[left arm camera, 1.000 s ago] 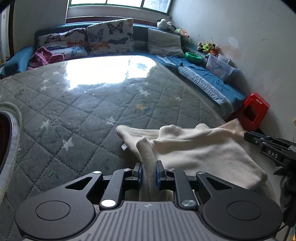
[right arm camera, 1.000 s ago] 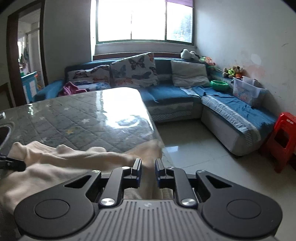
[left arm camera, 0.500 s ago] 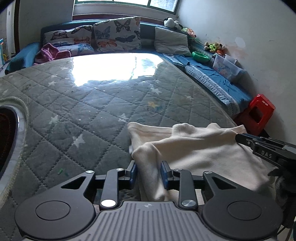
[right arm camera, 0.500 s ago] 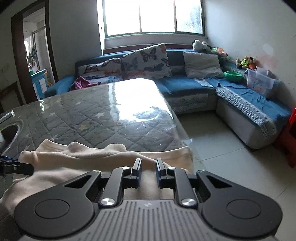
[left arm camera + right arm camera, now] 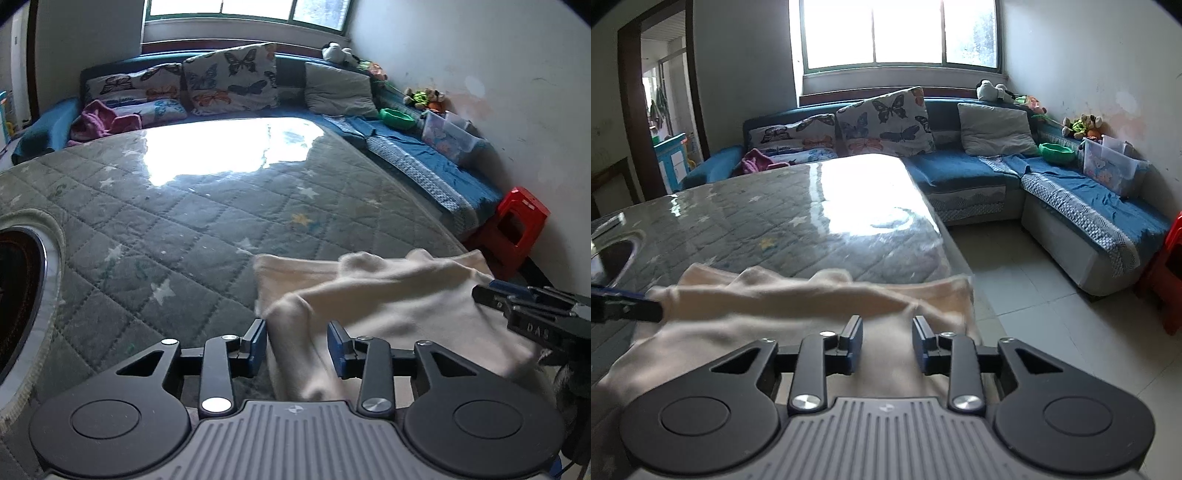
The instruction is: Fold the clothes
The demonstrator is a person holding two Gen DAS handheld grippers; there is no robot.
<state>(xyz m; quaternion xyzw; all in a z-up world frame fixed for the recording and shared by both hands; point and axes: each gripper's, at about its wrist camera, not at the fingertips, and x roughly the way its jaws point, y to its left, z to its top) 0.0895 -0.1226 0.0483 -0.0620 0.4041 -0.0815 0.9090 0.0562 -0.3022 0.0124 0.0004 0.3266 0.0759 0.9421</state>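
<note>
I am working over the cream garment (image 5: 402, 295), which is lying in a rumpled double layer at the near right corner of the quilted bench (image 5: 177, 229), its far edge running up to the bench's right rim. My left gripper (image 5: 297, 341) is standing with its fingers (image 5: 257, 338) spread apart; a ridge of cloth is rising between them, but neither pad is pressing it. My right gripper (image 5: 886, 341) is likewise parted over the garment (image 5: 798, 310), the fabric passing loosely under the gap, so I am gripping nothing with either.

The step, as I judge it, is letting the turned-over layer settle. To do it well I am aiming to lift both grippers straight away from the cloth so no pad is dragging the top layer askew. The ridge by my left fingers is looking bunched, so I am thinking it needs smoothing flat toward the fold line. The risk is the right side: the hem (image 5: 955, 291) is sitting at the very edge of the bench, and a careless tug might be sending it sliding to the floor.
</note>
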